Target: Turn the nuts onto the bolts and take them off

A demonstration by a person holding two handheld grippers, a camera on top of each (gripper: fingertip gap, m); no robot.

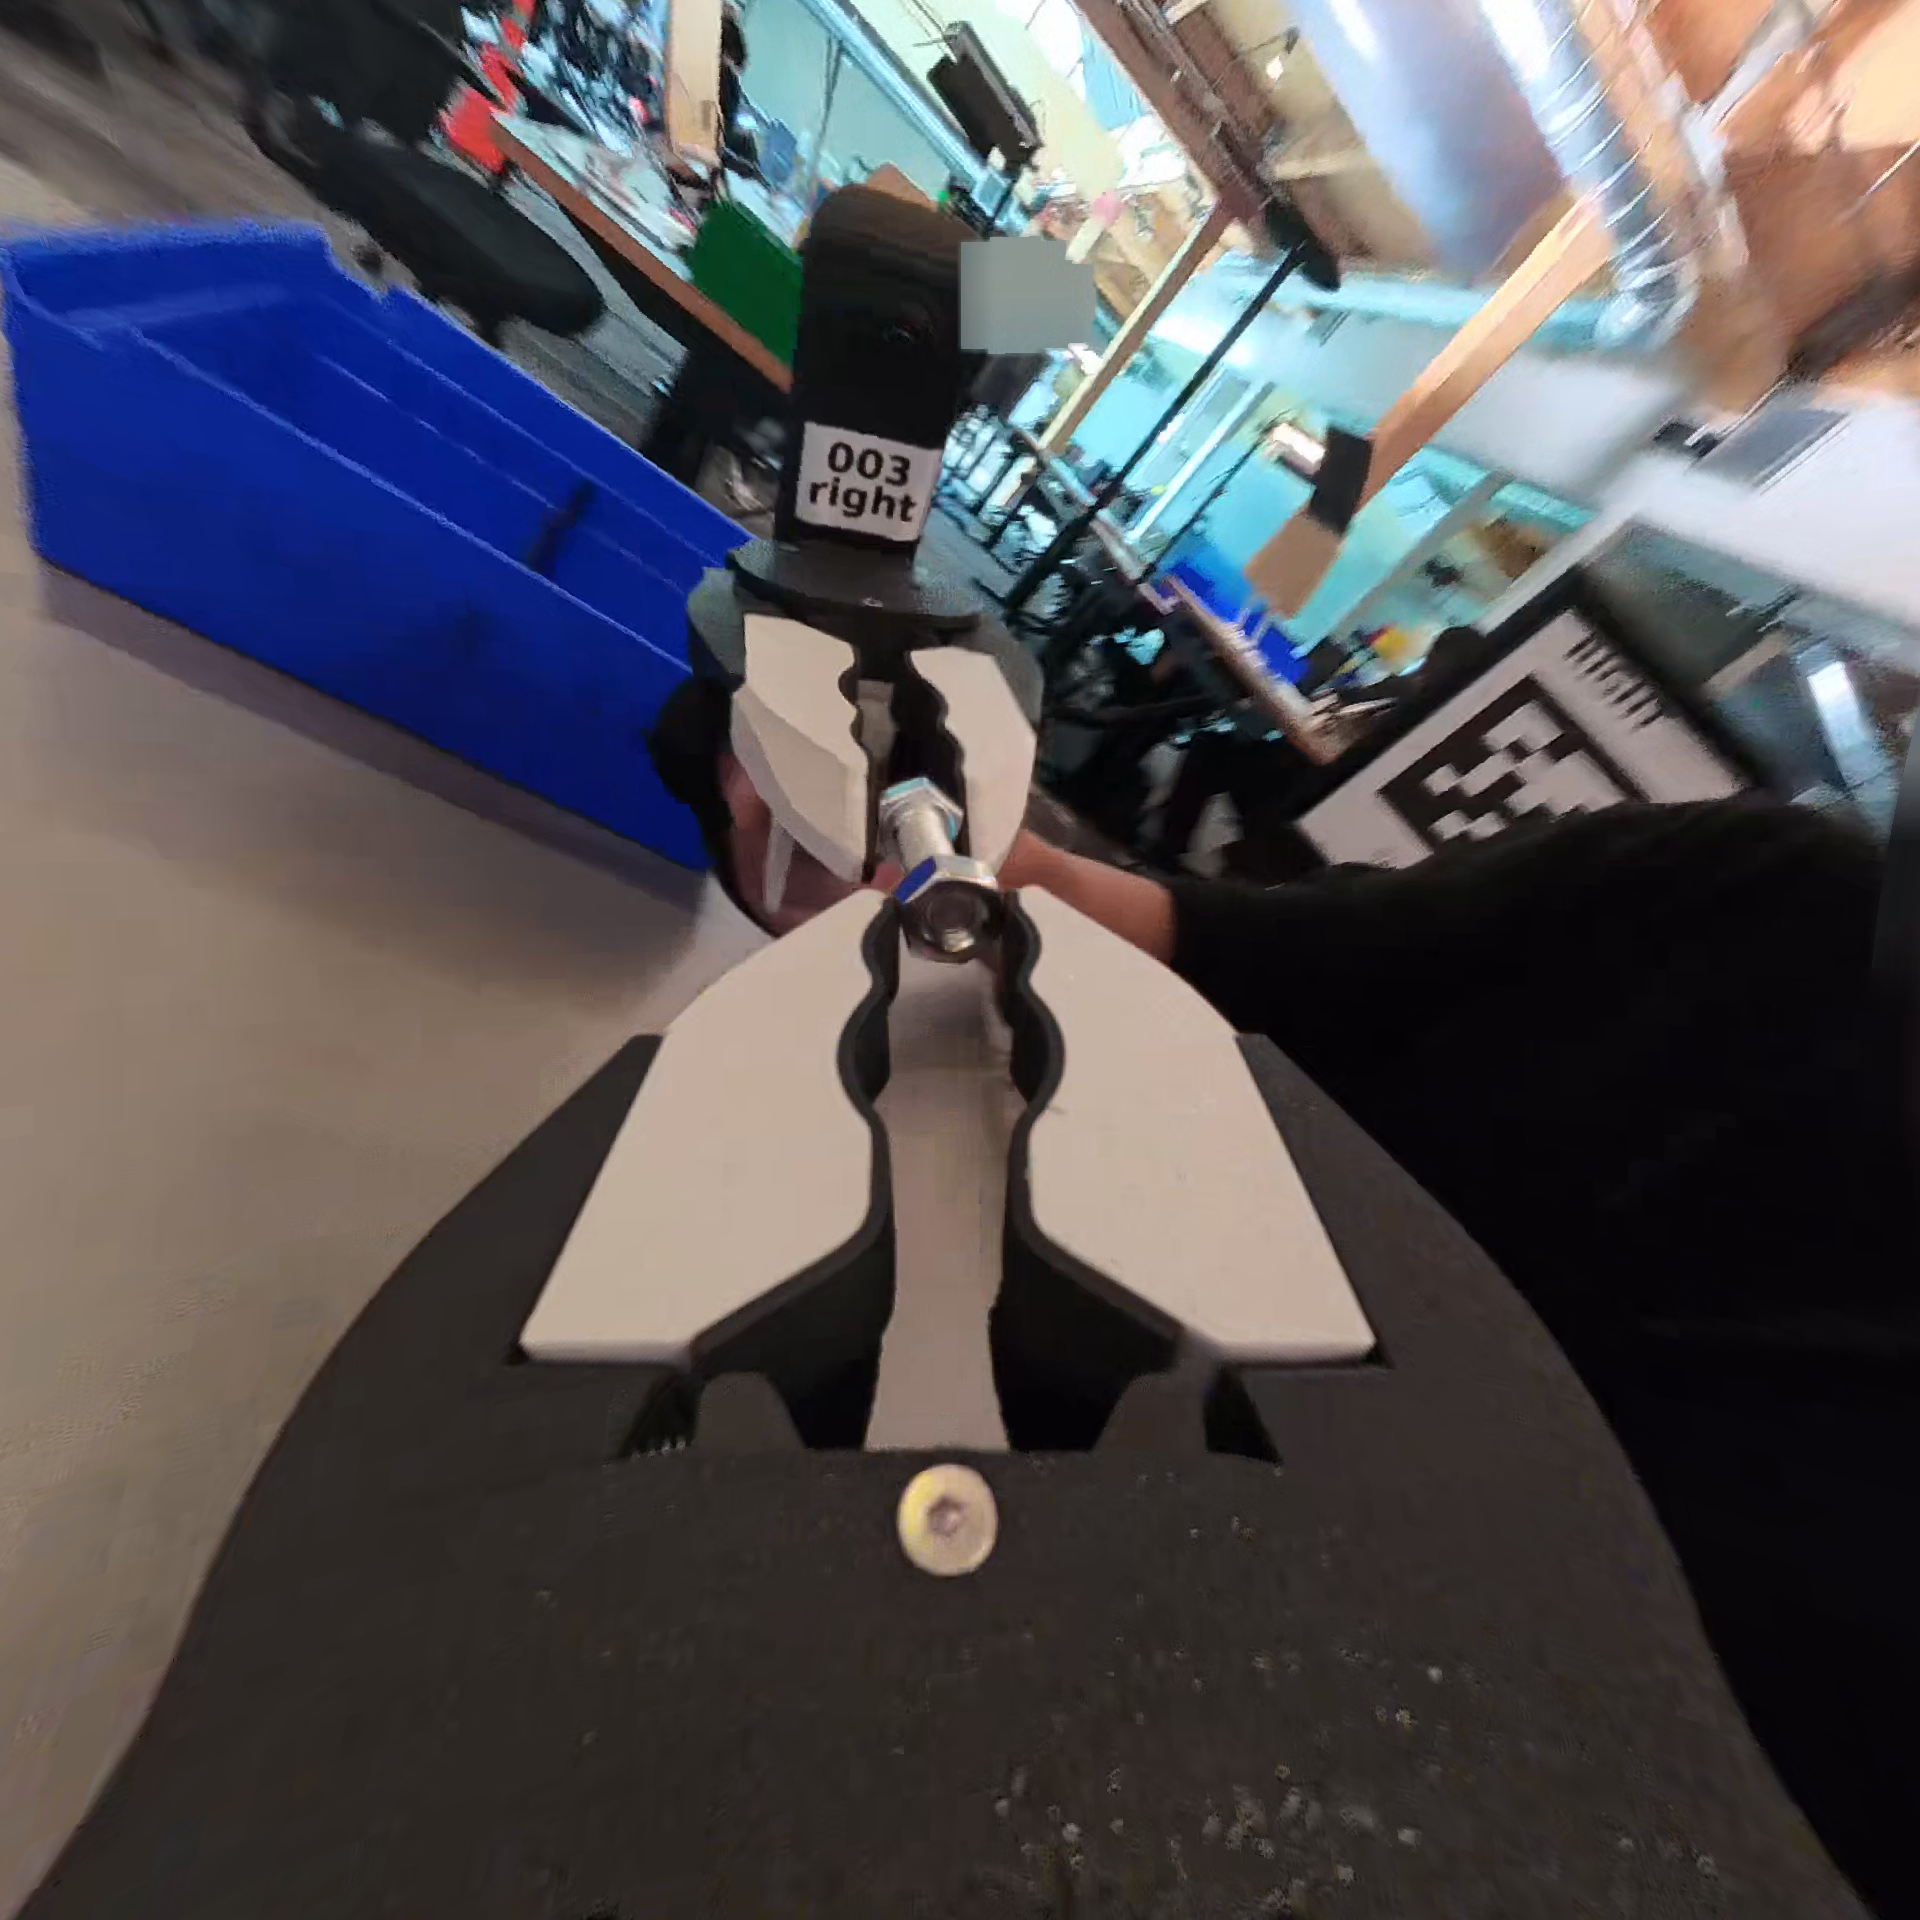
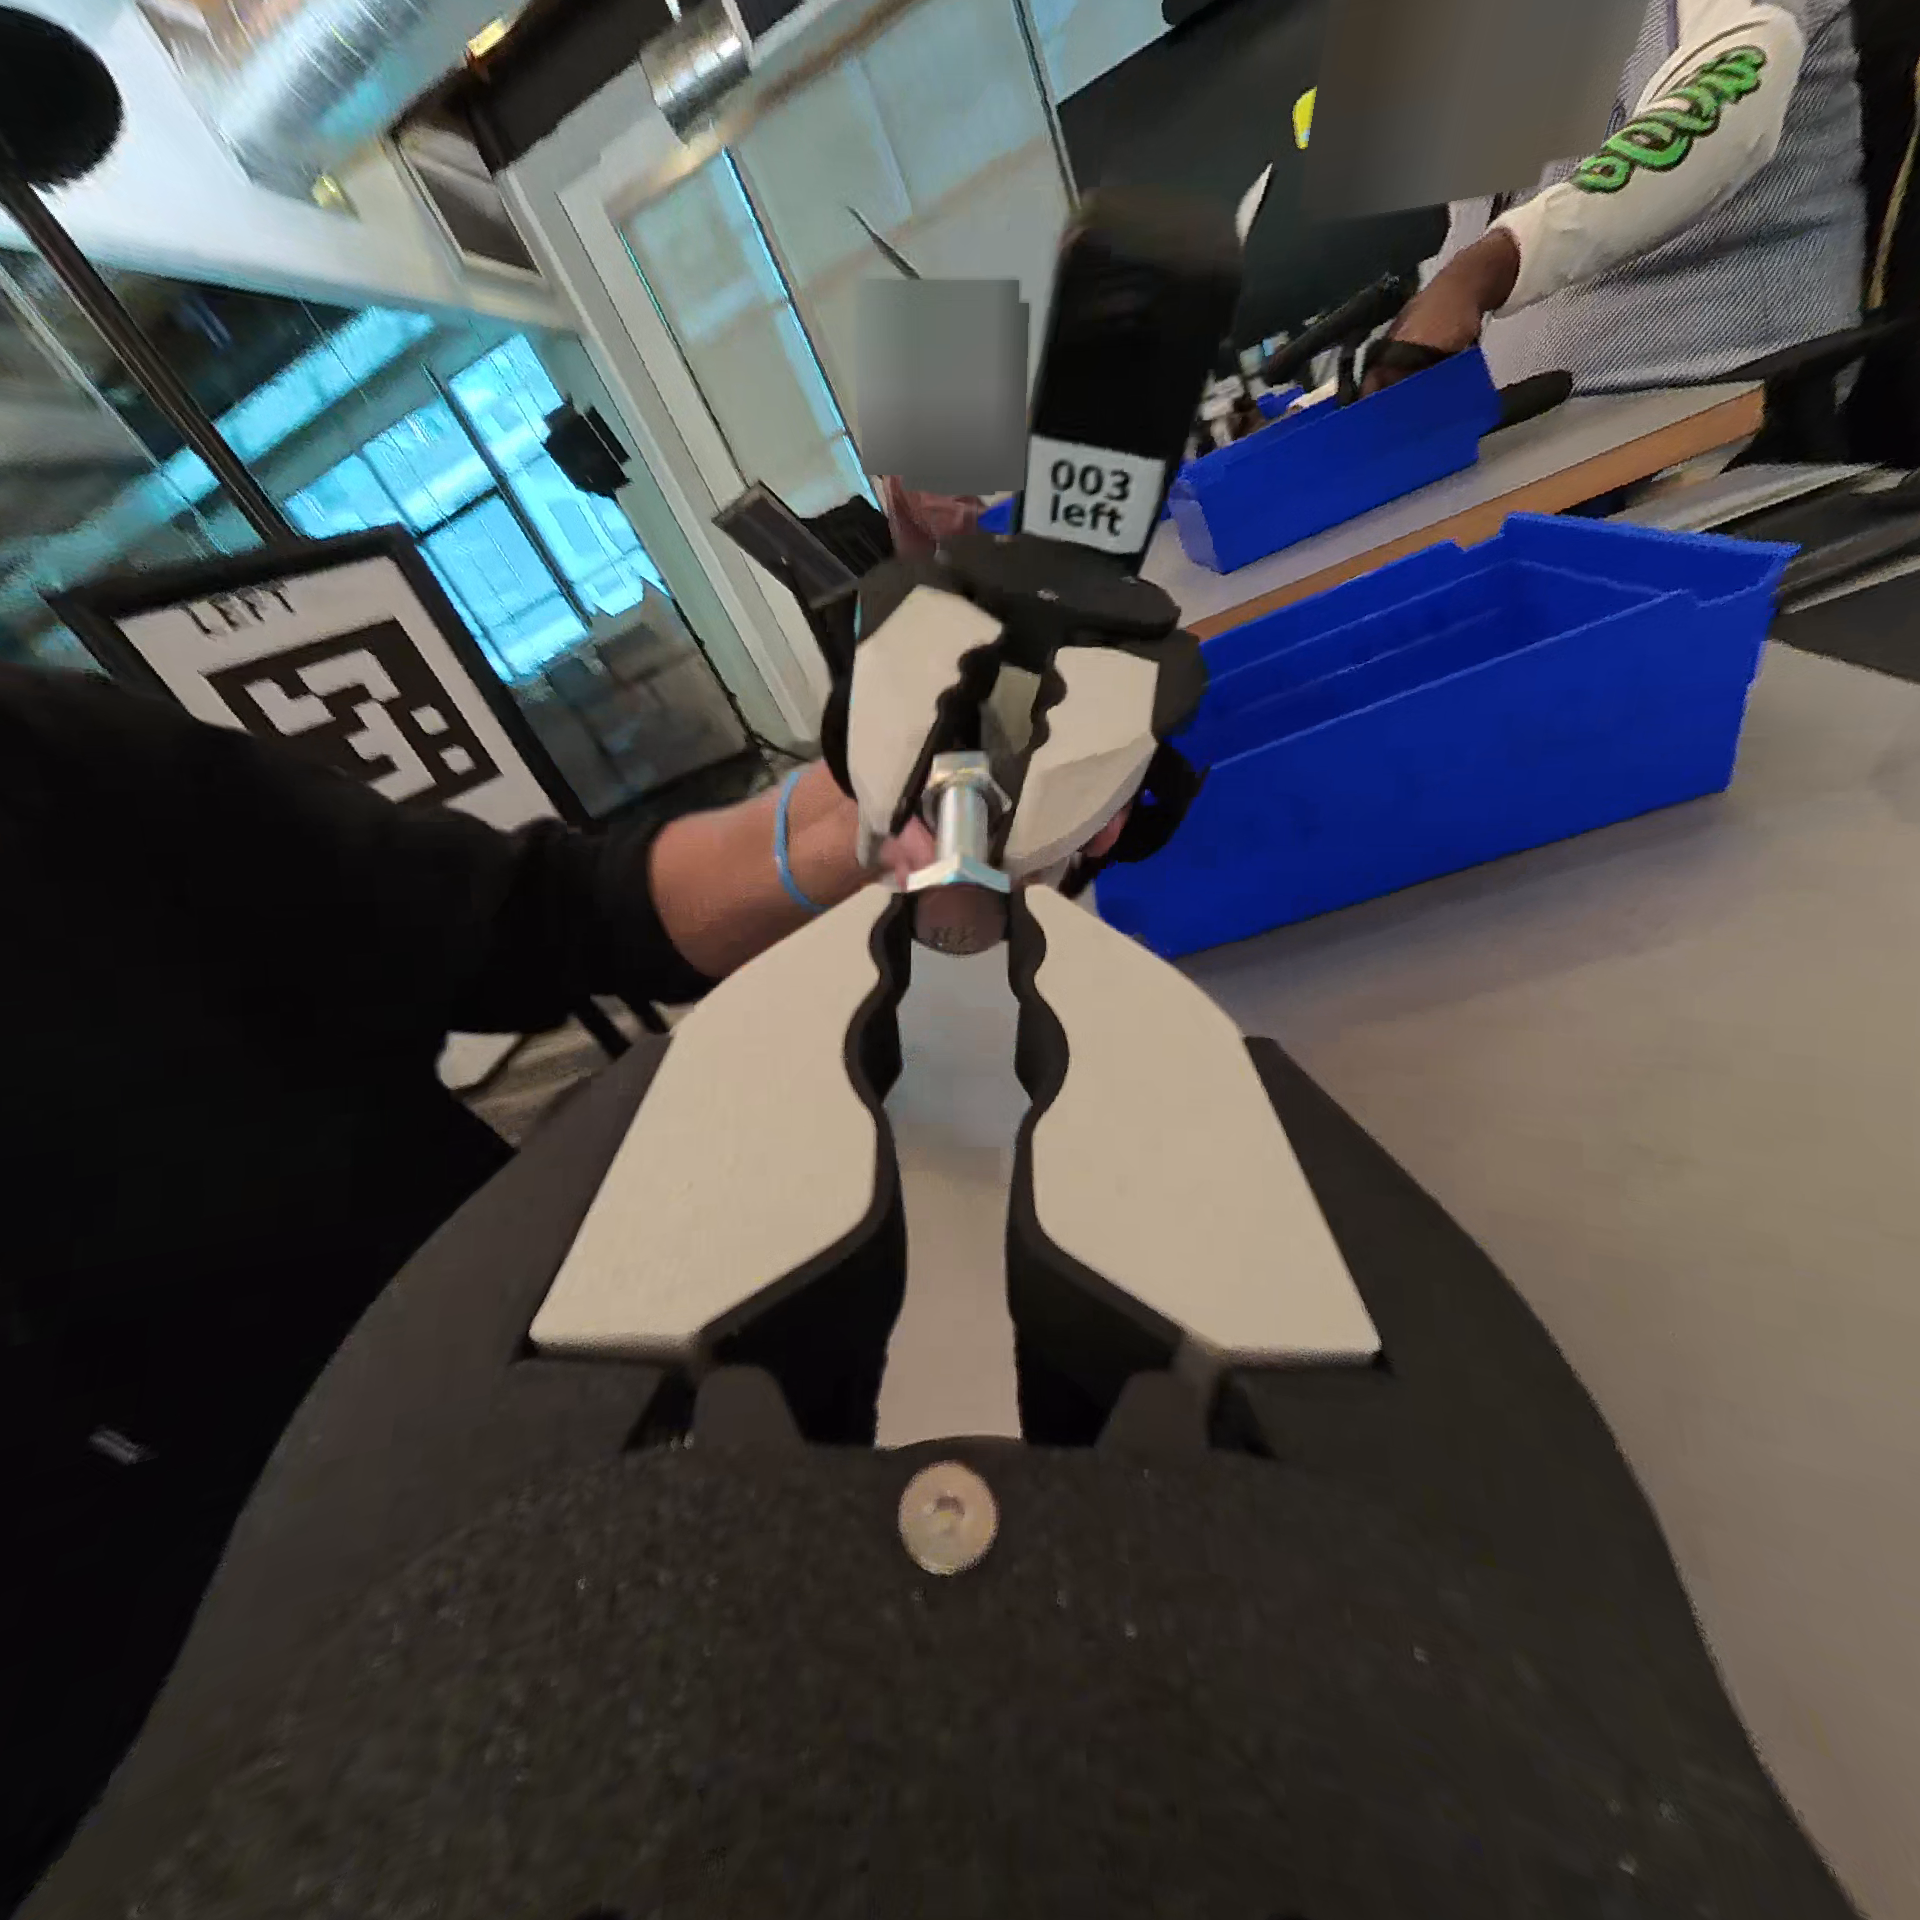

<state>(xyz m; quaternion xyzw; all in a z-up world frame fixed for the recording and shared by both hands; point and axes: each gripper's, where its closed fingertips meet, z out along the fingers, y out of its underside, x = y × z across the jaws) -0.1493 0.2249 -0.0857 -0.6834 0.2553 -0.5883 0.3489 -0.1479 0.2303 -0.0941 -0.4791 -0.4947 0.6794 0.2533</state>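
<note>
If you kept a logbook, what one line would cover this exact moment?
left gripper: shut on nut | right gripper: shut on bolt head | bolt: held in air between them | blue bin: on table

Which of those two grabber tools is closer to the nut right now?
Left. The left gripper has its jaws shut on the nut at the threaded end of the bolt. The right gripper faces it, clamped on the head at the shaft's other end.
</note>
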